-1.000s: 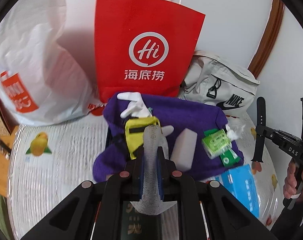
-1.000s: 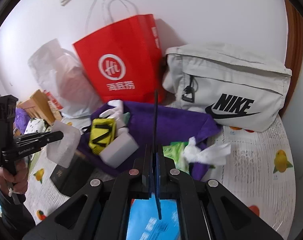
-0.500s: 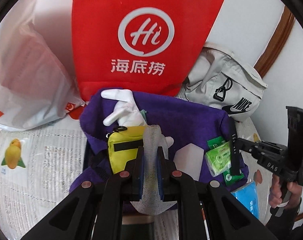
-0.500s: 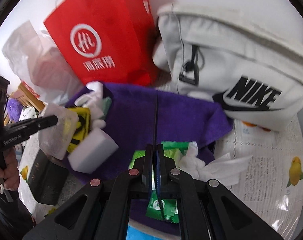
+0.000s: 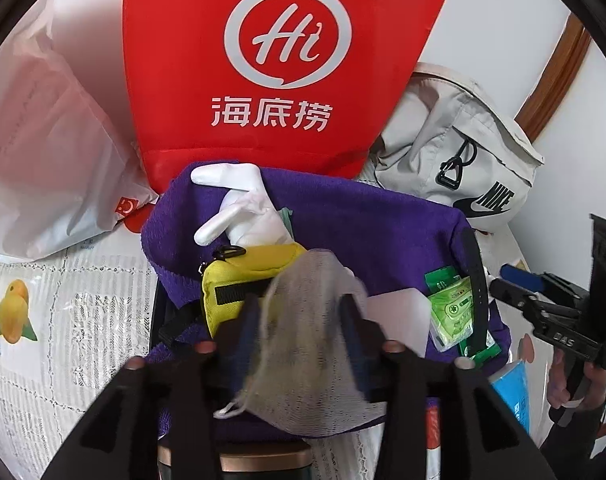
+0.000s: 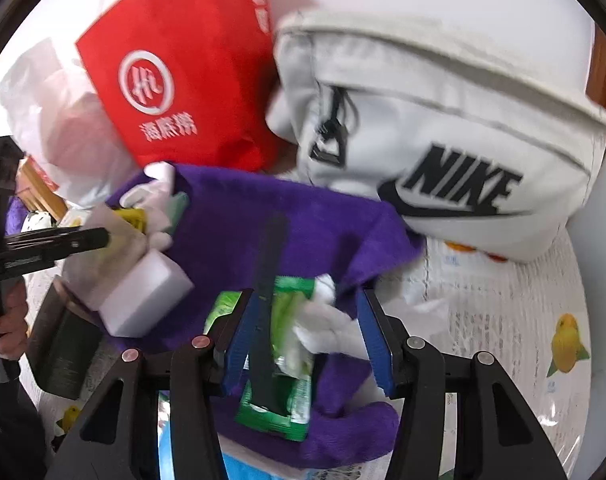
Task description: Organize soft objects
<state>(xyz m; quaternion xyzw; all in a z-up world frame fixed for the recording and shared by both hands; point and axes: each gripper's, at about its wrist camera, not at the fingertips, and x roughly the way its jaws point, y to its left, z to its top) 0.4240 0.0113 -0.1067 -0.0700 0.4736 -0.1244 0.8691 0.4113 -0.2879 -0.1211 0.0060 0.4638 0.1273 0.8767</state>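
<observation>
A purple towel [image 5: 363, 220] lies on the table and carries a yellow pouch [image 5: 239, 276], a white glove [image 5: 243, 208], a white sponge block [image 6: 143, 296], green wipe packets [image 6: 287, 320] and crumpled tissue [image 6: 323, 324]. My left gripper [image 5: 303, 312] has opened; a white mesh cloth [image 5: 311, 344] hangs loose between its fingers over the pouch. My right gripper [image 6: 307, 328] is open above the green packets, and a black strap [image 6: 269, 300] lies between its fingers on the packets.
A red Haidilao paper bag [image 5: 279, 64] stands behind the towel, a white plastic bag [image 5: 43, 152] to its left, a grey Nike bag [image 6: 443, 152] to its right. A blue packet [image 5: 515, 388] lies at the towel's near right. The tablecloth [image 6: 503, 320] has fruit prints.
Both grippers moved forward over the towel and opened. The mesh cloth slackened between the left fingers. The black strap left the right jaws and lies on the green packets.
</observation>
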